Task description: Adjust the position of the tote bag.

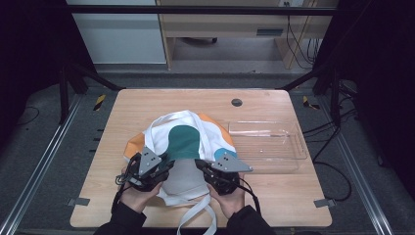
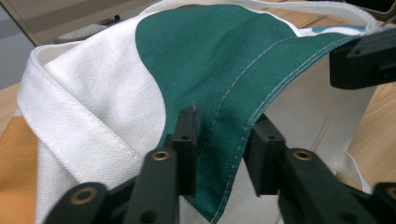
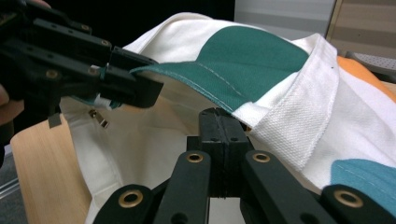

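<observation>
A white canvas tote bag (image 1: 186,142) with green, orange and teal patches lies in the middle of the wooden table (image 1: 147,103), its mouth facing the person. My left gripper (image 1: 169,164) (image 2: 222,135) straddles the green hem (image 2: 243,93) at the left of the mouth. One jaw stands above the cloth and one below, with a gap between them. My right gripper (image 1: 199,164) (image 3: 219,116) is shut on the rim where green meets the white band (image 3: 285,126). Both lift the upper edge, showing the pale lining (image 3: 149,144). The left gripper (image 3: 156,77) also appears in the right gripper view.
A clear plastic tray (image 1: 266,142) stands right of the bag, close to my right gripper. The bag's white straps (image 1: 198,215) hang over the table's front edge between the forearms. A small round cap (image 1: 237,102) sits in the tabletop at the back. A metal zip pull (image 3: 99,117) hangs inside the bag.
</observation>
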Motion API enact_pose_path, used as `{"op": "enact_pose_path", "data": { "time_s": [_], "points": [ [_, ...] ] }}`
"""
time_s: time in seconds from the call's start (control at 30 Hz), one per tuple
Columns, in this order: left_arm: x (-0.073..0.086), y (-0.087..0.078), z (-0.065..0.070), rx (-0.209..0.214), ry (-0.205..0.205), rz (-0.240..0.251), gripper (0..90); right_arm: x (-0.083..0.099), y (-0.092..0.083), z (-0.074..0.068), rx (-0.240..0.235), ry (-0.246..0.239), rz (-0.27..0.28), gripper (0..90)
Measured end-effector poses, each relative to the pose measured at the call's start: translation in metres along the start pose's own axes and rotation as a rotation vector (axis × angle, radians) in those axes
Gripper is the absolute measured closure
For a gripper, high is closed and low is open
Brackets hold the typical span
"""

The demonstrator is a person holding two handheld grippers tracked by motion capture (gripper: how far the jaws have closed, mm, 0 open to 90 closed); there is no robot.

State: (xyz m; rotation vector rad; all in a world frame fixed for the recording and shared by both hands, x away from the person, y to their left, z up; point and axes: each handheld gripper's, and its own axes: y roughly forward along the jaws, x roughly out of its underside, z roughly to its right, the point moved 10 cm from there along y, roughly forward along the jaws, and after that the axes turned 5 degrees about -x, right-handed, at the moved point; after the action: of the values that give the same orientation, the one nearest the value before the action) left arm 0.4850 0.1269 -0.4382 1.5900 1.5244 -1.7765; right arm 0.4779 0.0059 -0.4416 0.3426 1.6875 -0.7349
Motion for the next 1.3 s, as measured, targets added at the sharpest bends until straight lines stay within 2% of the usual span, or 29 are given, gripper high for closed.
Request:
{"op": "enact_pose_path", "data": {
  "time_s": [0.13,0.33,0.5,0.93,1.3],
  "points": [
    [-0.001,-0.001,-0.001,-0.001,-0.011,0.003,77.7,0.005,0.001,-0.003,-0.006,-0.007,-0.019,90.0],
    [-0.003,0.0,-0.002,0.0,-0.018,0.013,84.4,0.019,-0.002,-0.004,-0.017,-0.013,-0.06,90.0],
    [-0.007,-0.002,-0.002,0.005,-0.038,0.029,85.6,0.034,-0.004,-0.003,-0.014,-0.014,-0.105,90.0],
    [-0.016,-0.006,-0.003,0.029,-0.07,0.05,86.3,0.075,0.006,0.003,0.011,-0.009,-0.214,90.0],
    [-0.02,-0.008,-0.005,0.04,-0.086,0.07,86.3,0.098,0.014,0.006,0.011,0.001,-0.279,90.0]
  ]
}}
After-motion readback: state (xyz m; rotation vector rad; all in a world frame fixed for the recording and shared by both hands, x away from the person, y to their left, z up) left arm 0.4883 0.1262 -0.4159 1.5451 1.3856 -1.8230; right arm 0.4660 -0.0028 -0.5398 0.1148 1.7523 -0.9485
